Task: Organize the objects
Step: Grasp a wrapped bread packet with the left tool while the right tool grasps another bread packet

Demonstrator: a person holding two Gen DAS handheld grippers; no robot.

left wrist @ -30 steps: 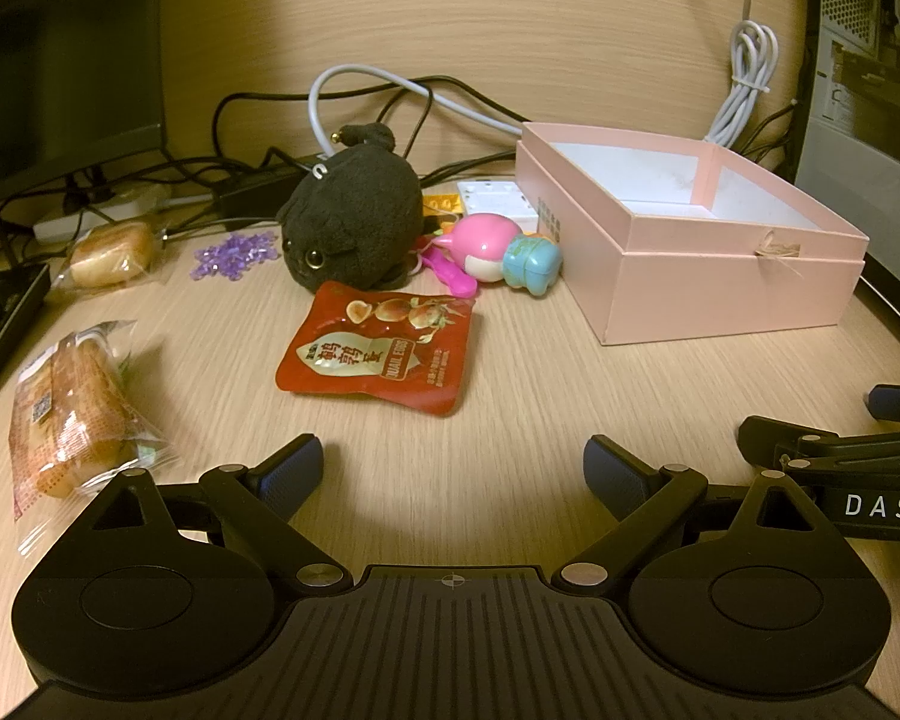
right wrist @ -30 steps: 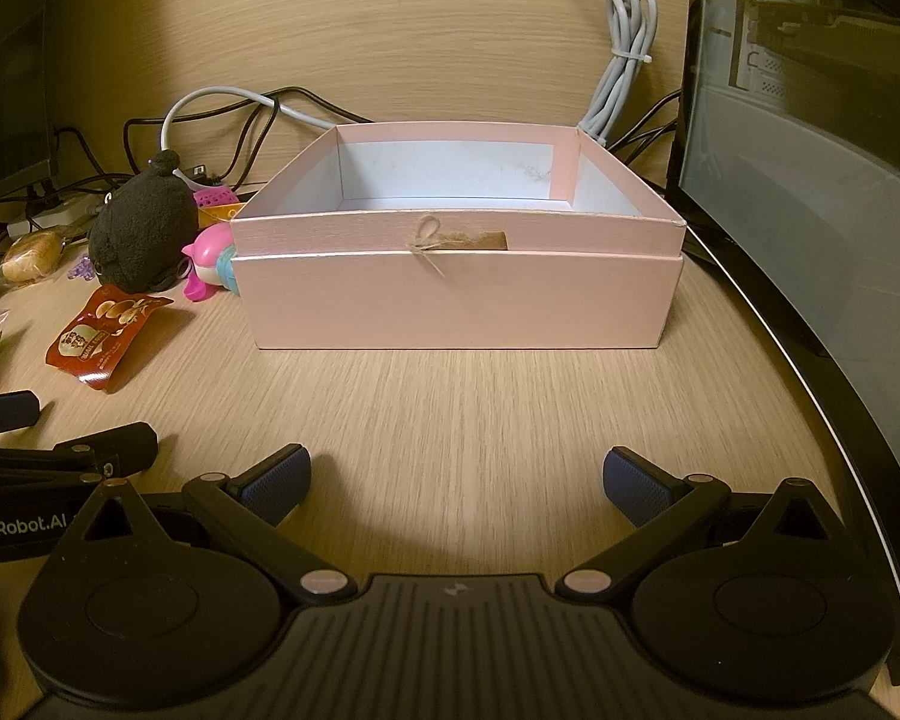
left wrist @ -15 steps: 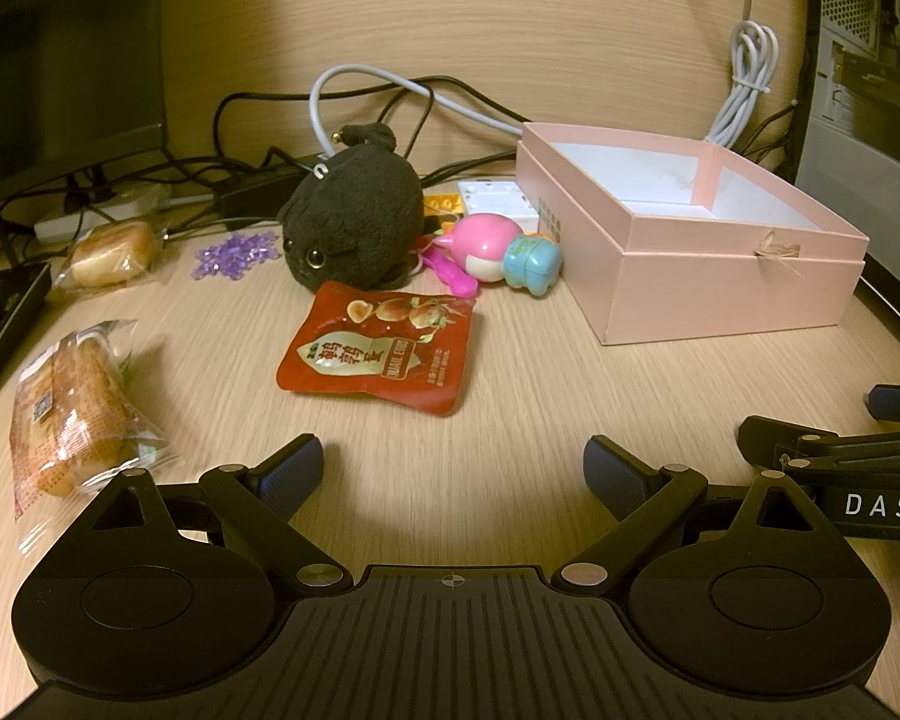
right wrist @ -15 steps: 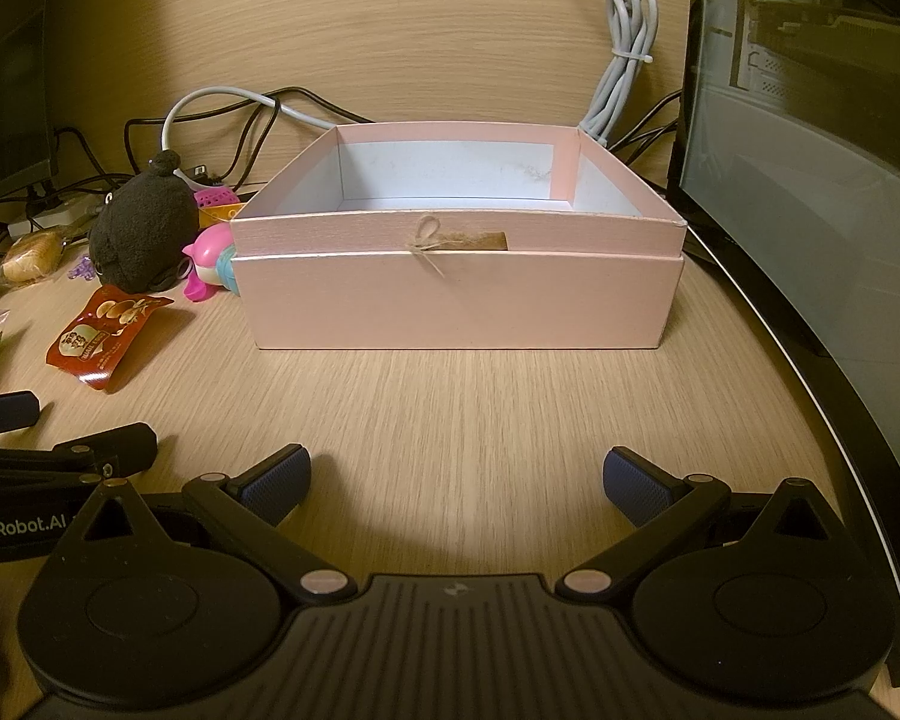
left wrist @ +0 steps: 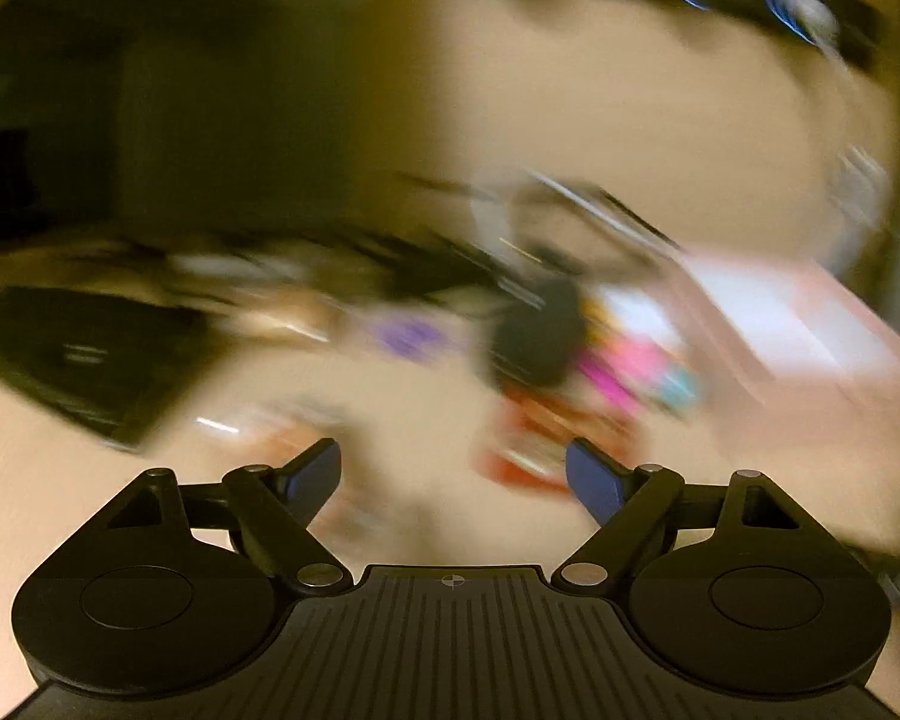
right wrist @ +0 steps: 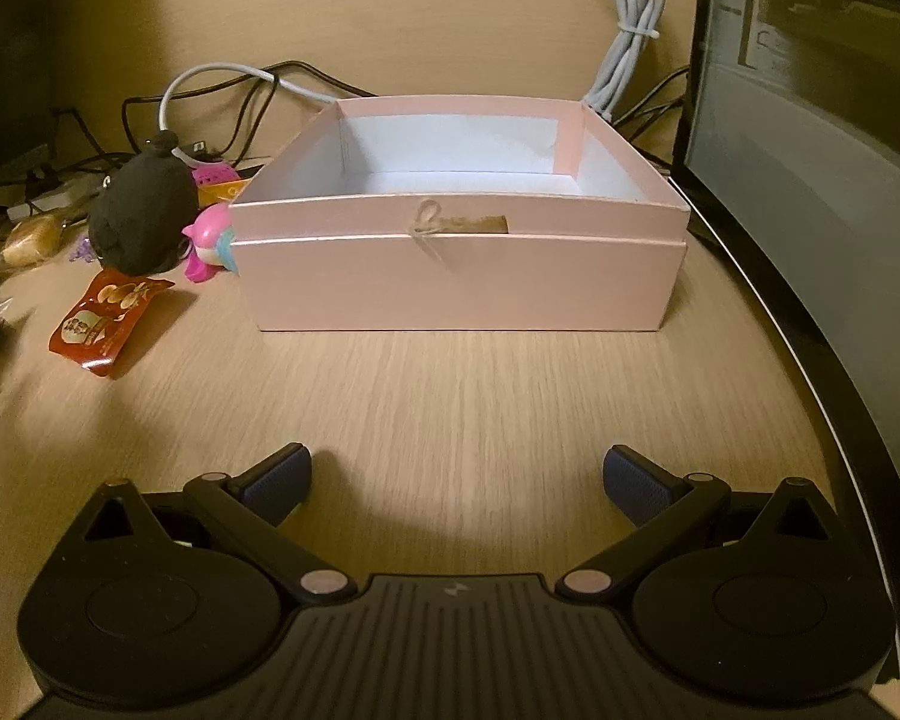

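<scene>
On the woodgrain desk (right wrist: 450,396), square pink cardboard box (right wrist: 462,282), white-lined.

A pale wood-grain desk (right wrist: 480,396) runs back to a matching wood-grain wall panel (right wrist: 420,18). Black and grey cables (right wrist: 240,75) trail along the desk's back edge. A dark glass-sided computer case (right wrist: 810,138) stands at its right edge. Warm, dim light.
</scene>
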